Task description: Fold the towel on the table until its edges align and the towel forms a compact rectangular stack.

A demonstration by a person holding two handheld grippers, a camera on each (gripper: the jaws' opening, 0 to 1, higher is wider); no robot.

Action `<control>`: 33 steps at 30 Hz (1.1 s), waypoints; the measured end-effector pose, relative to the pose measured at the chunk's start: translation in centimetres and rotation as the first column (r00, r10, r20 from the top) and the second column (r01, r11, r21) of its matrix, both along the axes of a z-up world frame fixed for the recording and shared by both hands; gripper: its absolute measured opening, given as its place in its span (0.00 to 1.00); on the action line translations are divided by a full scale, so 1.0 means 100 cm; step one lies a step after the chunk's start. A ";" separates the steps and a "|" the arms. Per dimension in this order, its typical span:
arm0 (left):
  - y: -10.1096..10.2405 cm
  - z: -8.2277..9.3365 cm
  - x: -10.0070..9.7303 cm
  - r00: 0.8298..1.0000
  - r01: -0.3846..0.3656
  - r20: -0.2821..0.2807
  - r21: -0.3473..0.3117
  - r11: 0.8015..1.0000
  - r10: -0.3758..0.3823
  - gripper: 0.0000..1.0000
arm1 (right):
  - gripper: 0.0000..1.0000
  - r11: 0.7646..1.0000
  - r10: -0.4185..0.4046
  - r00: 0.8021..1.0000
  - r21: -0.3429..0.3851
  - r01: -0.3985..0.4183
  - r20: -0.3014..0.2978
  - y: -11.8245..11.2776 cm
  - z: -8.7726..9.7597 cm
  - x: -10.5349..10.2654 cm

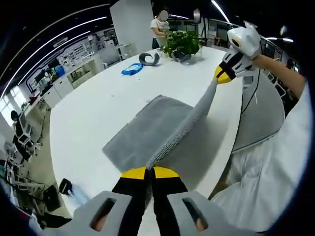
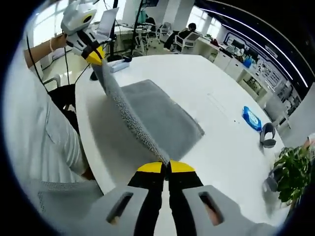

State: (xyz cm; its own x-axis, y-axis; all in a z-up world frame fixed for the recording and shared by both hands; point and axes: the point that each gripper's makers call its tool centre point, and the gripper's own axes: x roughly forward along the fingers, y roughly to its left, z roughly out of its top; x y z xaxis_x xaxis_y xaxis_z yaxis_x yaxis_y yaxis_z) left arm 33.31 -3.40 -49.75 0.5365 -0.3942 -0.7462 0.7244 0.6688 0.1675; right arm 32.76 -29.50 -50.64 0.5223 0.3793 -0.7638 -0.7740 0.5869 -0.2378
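1. While the grey rectangular terry towel [image 1: 147, 132] lies partly on the round white table [image 1: 93, 108], the left gripper [image 1: 150, 173] pinches one lifted corner.
2. The right gripper [image 2: 166, 167] pinches the other corner, the edge taut between them.

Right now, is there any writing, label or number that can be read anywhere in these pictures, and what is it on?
No text can be read.
Flat blue packet on the white table: any print is too blurred to read.
Wall boards in the background: too small to read.
Grey towel: no label visible.
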 end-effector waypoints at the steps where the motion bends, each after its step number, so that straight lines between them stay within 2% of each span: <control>1: 0.001 -0.001 0.004 1.000 -0.009 0.000 0.000 1.000 0.009 0.03 | 0.00 1.000 0.002 1.000 -0.001 -0.002 0.007 0.001 0.000 0.003; 7: 0.004 -0.004 0.033 0.999 -0.042 -0.002 0.000 0.999 0.042 0.03 | 0.00 0.999 -0.028 0.999 0.017 0.027 0.039 0.003 0.003 0.034; 15: 0.005 -0.011 0.061 0.998 -0.070 -0.004 0.007 0.998 0.070 0.03 | 0.00 0.996 -0.084 0.995 0.015 0.084 0.061 0.003 -0.003 0.064; 22: 0.007 -0.031 0.078 0.993 -0.116 -0.032 0.021 0.993 0.117 0.03 | 0.00 0.985 -0.173 0.984 0.018 0.172 0.037 0.004 -0.019 0.081; 25: 0.009 -0.043 0.088 0.990 -0.136 -0.037 0.019 0.990 0.137 0.03 | 0.00 0.973 -0.231 0.972 0.028 0.230 0.049 0.006 -0.030 0.092; 31: 0.013 -0.067 0.103 0.982 -0.172 -0.078 0.028 0.985 0.174 0.04 | 0.00 0.957 -0.289 0.957 0.011 0.288 0.029 0.010 -0.055 0.107; 33: 0.015 -0.074 0.109 0.980 -0.181 -0.083 0.028 0.983 0.183 0.04 | 0.00 0.956 -0.294 0.955 0.014 0.293 0.032 0.010 -0.057 0.113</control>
